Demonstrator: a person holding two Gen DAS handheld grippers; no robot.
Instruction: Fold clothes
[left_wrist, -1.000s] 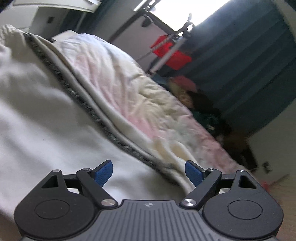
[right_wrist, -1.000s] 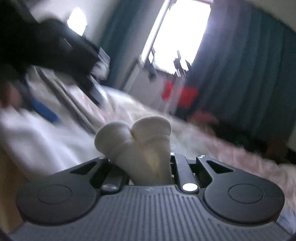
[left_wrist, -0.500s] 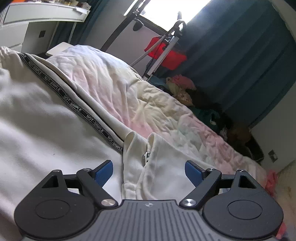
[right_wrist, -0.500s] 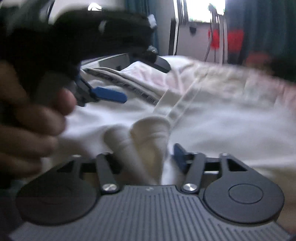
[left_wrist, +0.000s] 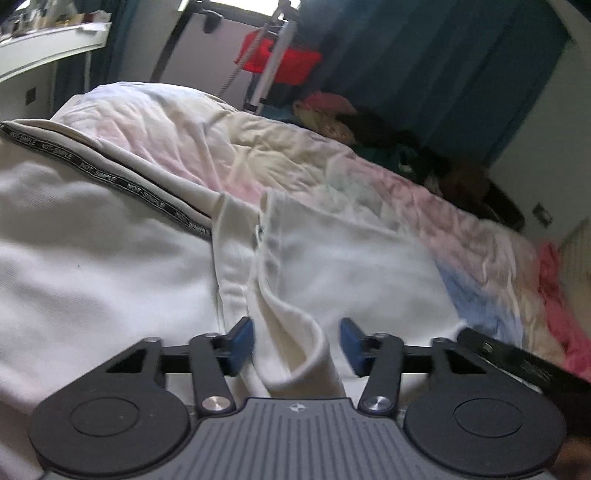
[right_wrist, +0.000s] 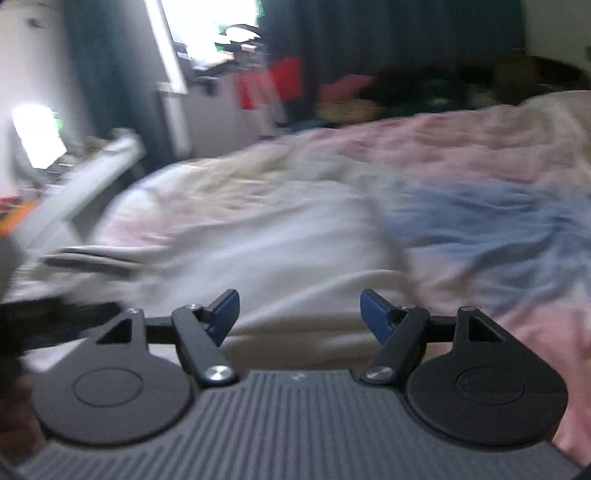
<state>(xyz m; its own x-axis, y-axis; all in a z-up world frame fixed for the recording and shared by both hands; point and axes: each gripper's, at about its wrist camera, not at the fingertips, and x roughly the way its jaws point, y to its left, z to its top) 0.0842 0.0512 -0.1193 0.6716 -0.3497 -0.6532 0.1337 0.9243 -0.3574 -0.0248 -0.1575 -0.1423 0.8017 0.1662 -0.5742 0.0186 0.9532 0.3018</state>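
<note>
Left wrist view: the left gripper (left_wrist: 296, 345) is spread, a raised fold of the white garment (left_wrist: 303, 266) between its blue fingers, on the bedspread (left_wrist: 369, 173). Right wrist view – blurred: the right gripper (right_wrist: 299, 314) is spread, empty, over the same garment.

A raised fold of the cream garment (left_wrist: 295, 354) sits between my left hand-held gripper (left_wrist: 297, 345) blades. Ahead of my right hand-held gripper (right_wrist: 299, 314), flat cloth and open bed (right_wrist: 461, 155).
</note>
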